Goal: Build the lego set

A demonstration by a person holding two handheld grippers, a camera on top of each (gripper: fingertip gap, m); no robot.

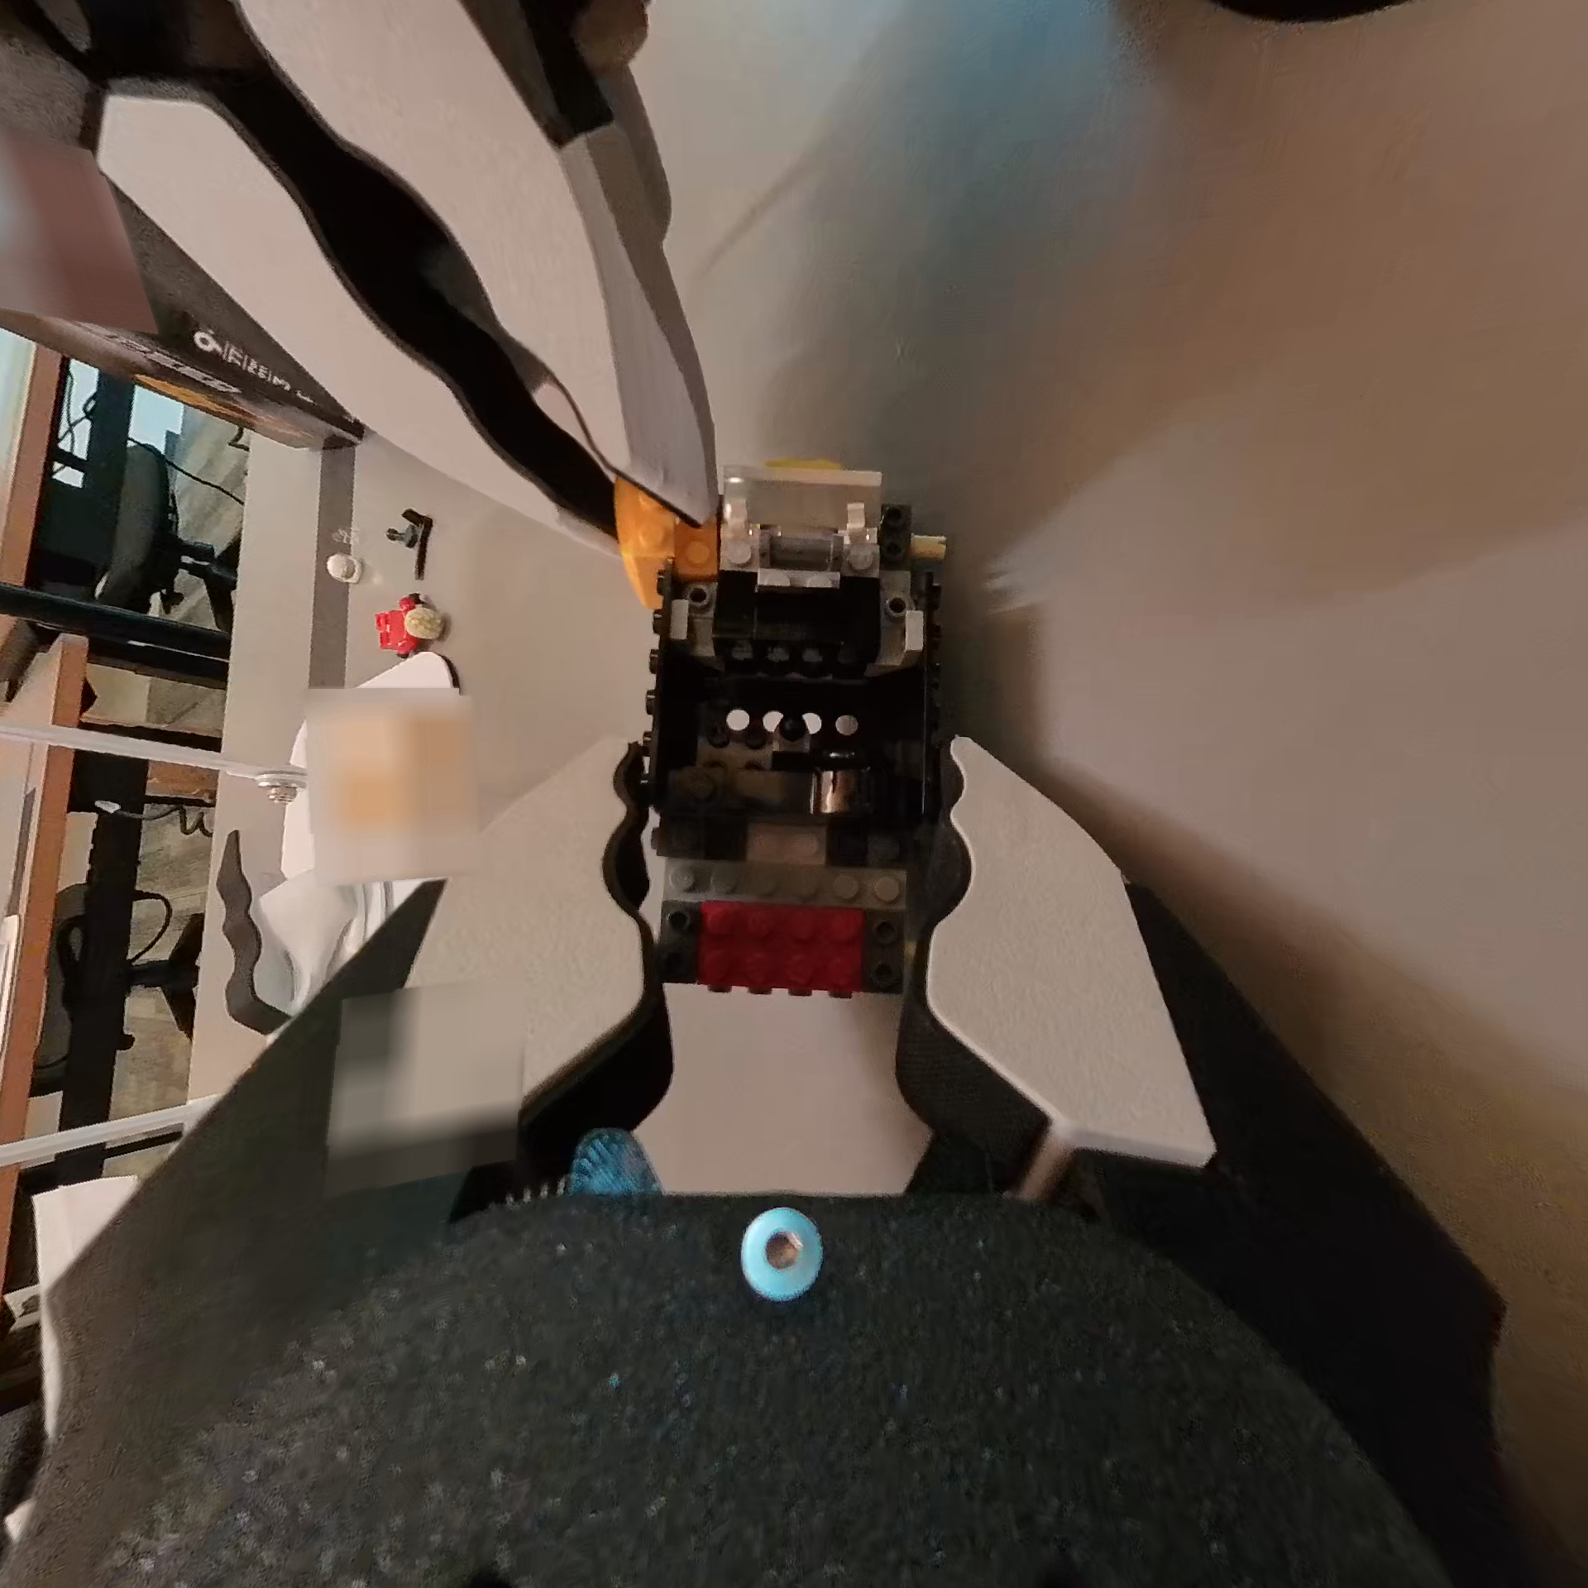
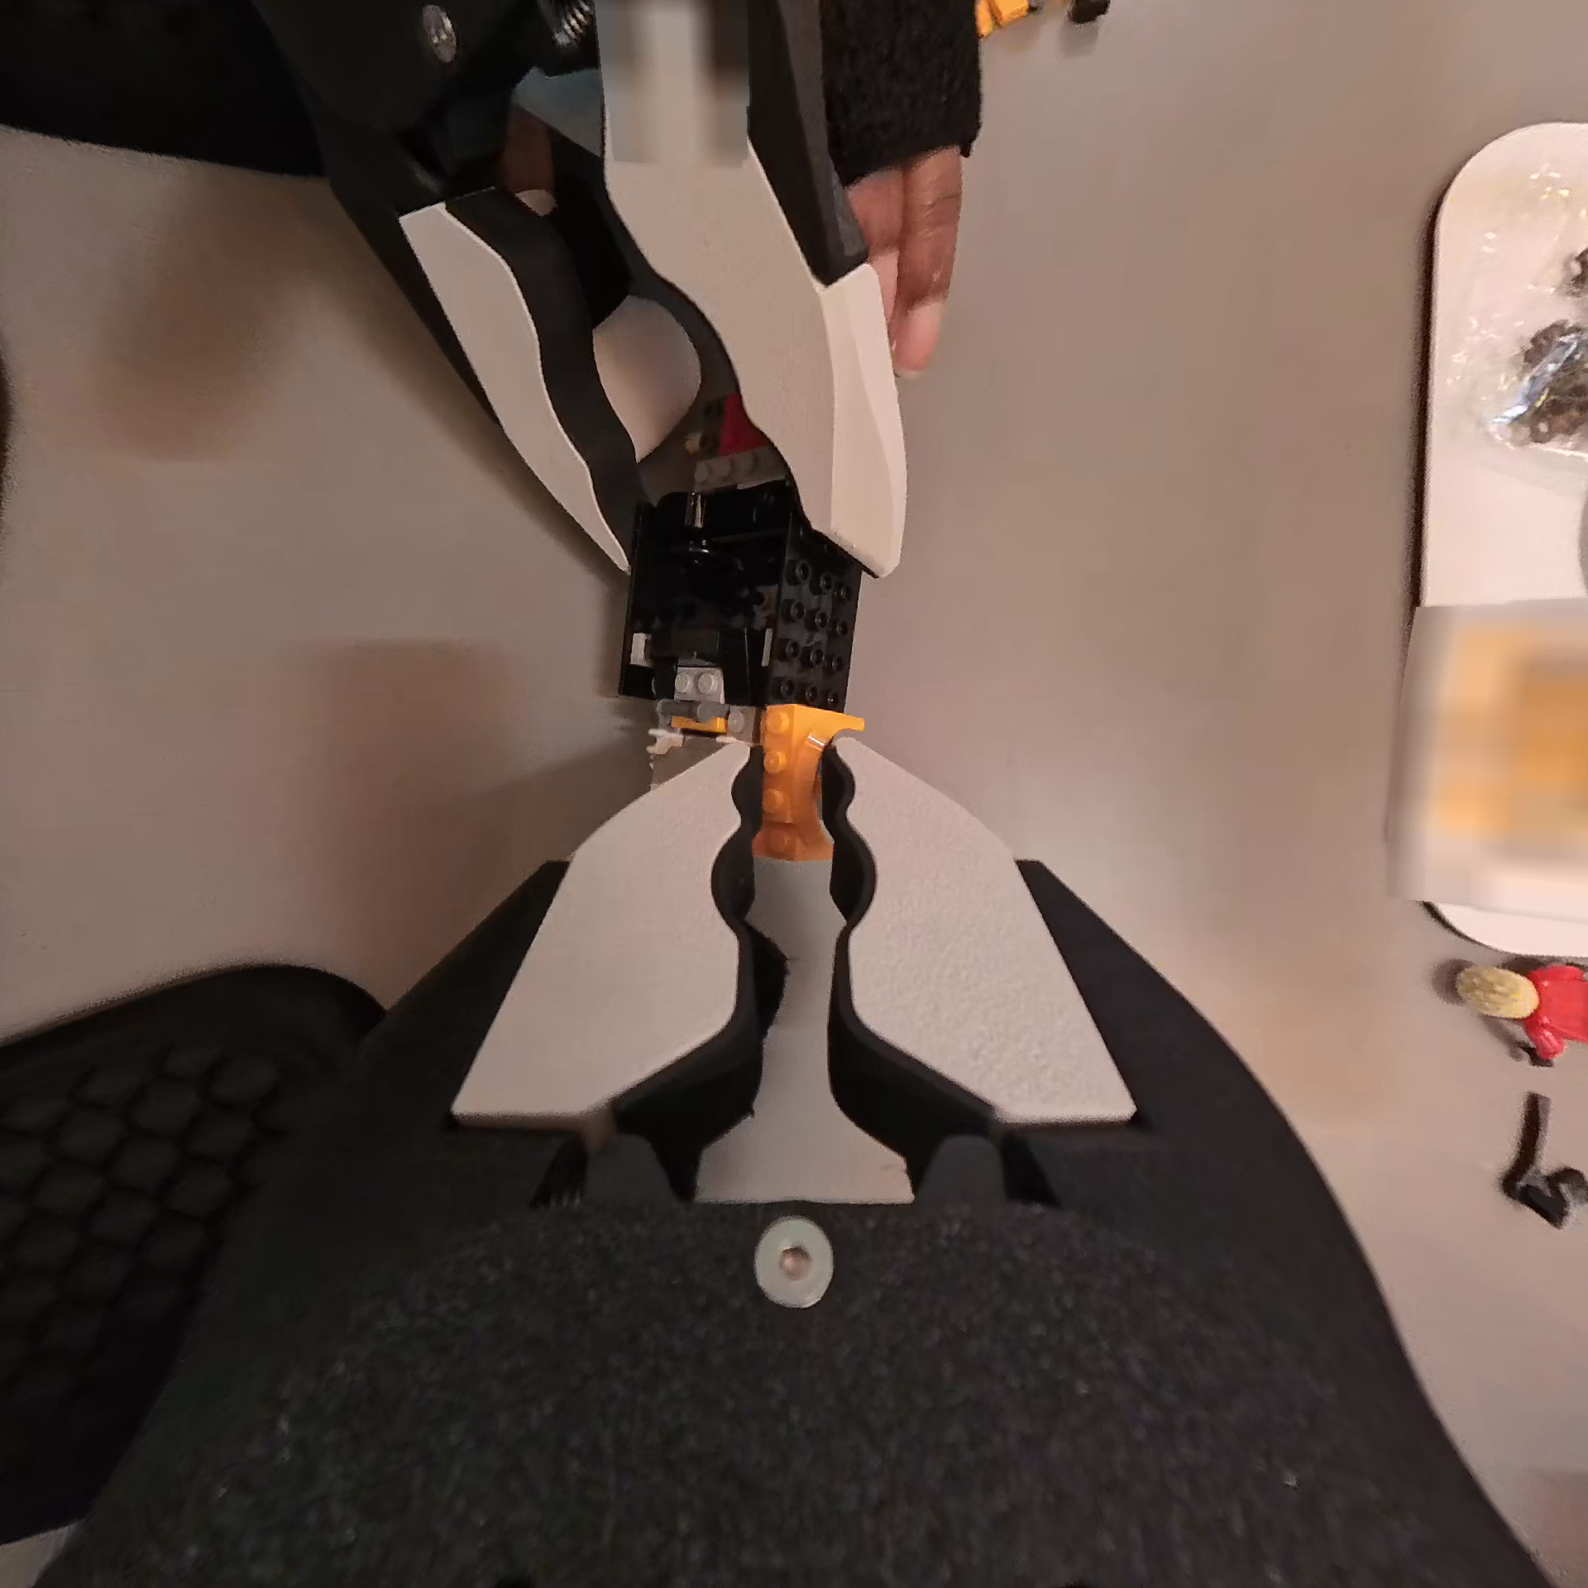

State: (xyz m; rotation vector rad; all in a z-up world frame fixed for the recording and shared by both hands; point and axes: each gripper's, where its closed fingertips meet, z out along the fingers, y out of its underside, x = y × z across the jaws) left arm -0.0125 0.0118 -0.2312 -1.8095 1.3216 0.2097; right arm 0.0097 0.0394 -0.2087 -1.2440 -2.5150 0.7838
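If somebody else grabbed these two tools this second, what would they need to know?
Left gripper: shut on the black lego model, holding it by its sides.
Right gripper: shut on an orange curved piece, pressed against the model's front corner.
Done: the black body, with red and grey bricks, is built.
Left: seat the orange piece, then add the loose bits. A red figure and a tray of bagged parts lie on the table.

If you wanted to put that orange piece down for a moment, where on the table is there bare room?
Bare table lies between the black model and the white tray at right, and more to the model's left. It is crowded at the right edge: the tray, a blurred booklet, a red figure and a small black part. The middle is taken by both grippers, right and left.
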